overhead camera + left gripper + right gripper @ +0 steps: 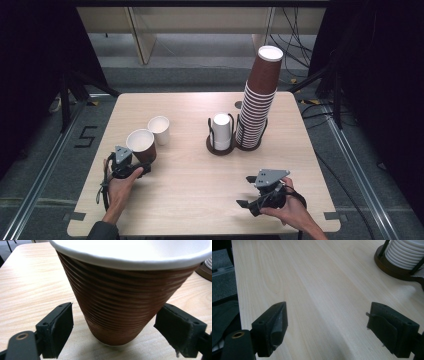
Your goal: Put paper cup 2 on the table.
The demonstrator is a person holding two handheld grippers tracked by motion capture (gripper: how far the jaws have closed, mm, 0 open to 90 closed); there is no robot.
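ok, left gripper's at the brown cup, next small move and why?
Probably close the left gripper on the brown cup. The cup stands upright on the table between the open jaws, with a gap at each pad, so nothing grips it yet. The right gripper hovers open over bare wood.

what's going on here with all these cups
A person works at a wooden table with a claw in each hand. The left claw has its jaws open around a brown ribbed cup, pads not touching it. The right claw is open over bare table. A white cup and two cup stacks stand farther off.
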